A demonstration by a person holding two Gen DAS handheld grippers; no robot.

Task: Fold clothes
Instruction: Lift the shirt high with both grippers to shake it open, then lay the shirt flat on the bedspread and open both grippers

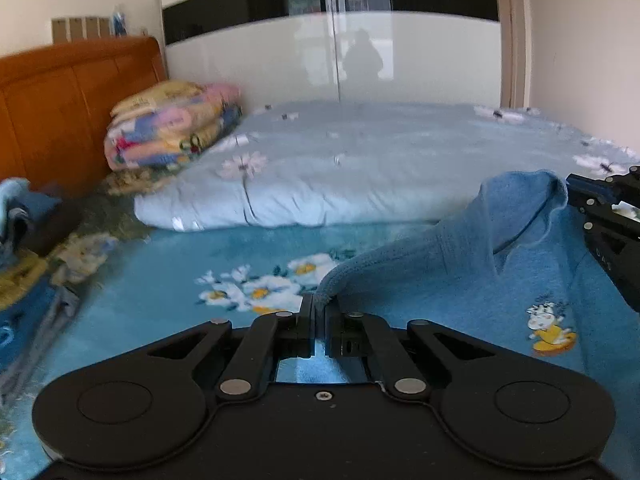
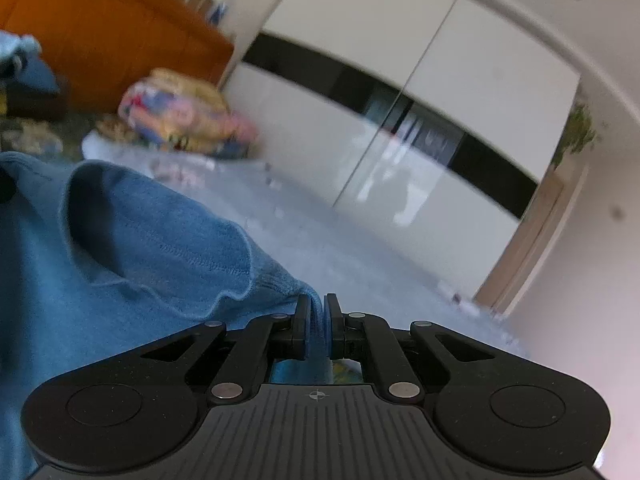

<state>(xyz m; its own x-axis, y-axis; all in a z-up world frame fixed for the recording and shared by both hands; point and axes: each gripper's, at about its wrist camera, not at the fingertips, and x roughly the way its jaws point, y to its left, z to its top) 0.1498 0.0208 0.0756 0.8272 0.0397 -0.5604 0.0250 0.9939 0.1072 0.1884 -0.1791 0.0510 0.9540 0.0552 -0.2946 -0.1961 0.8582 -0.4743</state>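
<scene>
The blue sweater (image 1: 460, 264) hangs slack between both grippers, above the floral bedsheet (image 1: 168, 280). The left gripper (image 1: 319, 312) and right gripper (image 2: 317, 312) each pinch one shoulder edge. Risk: the thin pinched edge may slip out, and the collar may bunch as the sweater is laid down.

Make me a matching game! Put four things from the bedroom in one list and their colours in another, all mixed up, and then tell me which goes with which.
Things:
1. headboard
2. sweater
3. left gripper
4. wardrobe doors

Colours:
A. black
B. glossy white with a dark band
C. orange-brown
D. blue, with a small cartoon animal on it

Pairs: 1-C, 2-D, 3-A, 4-B
</scene>
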